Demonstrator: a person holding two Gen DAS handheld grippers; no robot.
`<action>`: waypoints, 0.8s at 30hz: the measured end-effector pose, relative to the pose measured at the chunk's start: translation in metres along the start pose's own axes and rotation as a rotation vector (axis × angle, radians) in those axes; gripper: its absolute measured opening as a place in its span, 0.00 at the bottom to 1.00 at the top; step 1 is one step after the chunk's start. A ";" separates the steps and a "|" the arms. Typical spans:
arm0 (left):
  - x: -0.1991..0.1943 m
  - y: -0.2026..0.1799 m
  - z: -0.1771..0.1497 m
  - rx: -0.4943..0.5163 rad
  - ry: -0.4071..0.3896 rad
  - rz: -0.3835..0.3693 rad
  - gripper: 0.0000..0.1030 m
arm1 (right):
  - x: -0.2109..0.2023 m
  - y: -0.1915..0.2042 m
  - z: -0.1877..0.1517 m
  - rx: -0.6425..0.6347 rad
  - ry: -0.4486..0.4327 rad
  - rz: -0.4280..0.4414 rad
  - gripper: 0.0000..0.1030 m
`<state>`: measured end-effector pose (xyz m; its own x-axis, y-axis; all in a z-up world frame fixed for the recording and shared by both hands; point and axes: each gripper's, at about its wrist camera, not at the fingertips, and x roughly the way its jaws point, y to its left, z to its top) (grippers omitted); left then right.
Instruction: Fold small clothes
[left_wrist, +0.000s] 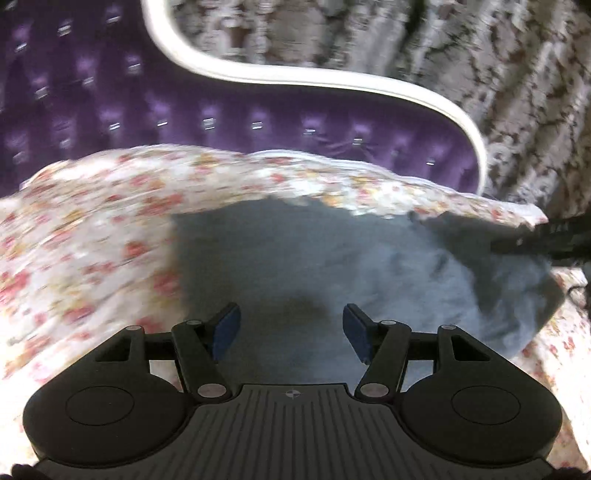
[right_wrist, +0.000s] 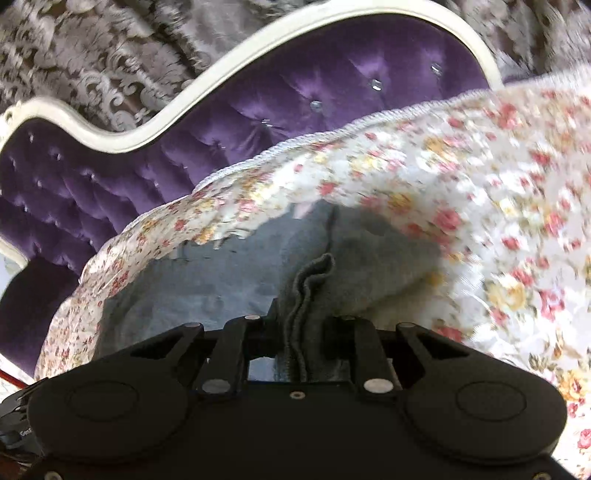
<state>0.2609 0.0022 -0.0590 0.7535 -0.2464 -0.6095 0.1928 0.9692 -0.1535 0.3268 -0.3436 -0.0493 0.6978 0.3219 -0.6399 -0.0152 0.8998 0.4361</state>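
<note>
A grey-blue garment (left_wrist: 332, 258) lies spread on a floral bedspread (left_wrist: 92, 240). My left gripper (left_wrist: 291, 328) is open and empty, with its blue pads just above the near part of the cloth. In the right wrist view my right gripper (right_wrist: 306, 332) is shut on a bunched, ribbed edge of the grey garment (right_wrist: 310, 288) and holds that edge up; the rest of the cloth (right_wrist: 221, 280) lies flat to the left. The right gripper also shows as a dark shape at the right edge of the left wrist view (left_wrist: 554, 240).
A purple tufted headboard (right_wrist: 258, 103) with a white curved frame (right_wrist: 147, 125) stands behind the bed. Patterned grey curtains (left_wrist: 480, 74) hang behind it. The floral bedspread (right_wrist: 498, 203) rises in a fold to the right.
</note>
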 end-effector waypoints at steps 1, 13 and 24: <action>-0.004 0.009 -0.003 -0.012 0.001 0.008 0.58 | 0.000 0.011 0.002 -0.019 0.003 0.004 0.26; -0.037 0.074 -0.042 -0.119 0.022 0.006 0.58 | 0.047 0.154 -0.007 -0.191 0.045 0.111 0.25; -0.043 0.098 -0.054 -0.167 0.039 -0.007 0.58 | 0.106 0.231 -0.047 -0.311 0.133 0.116 0.34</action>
<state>0.2134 0.1082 -0.0904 0.7270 -0.2564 -0.6370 0.0888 0.9550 -0.2831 0.3636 -0.0879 -0.0467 0.5793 0.4440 -0.6835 -0.3205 0.8951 0.3098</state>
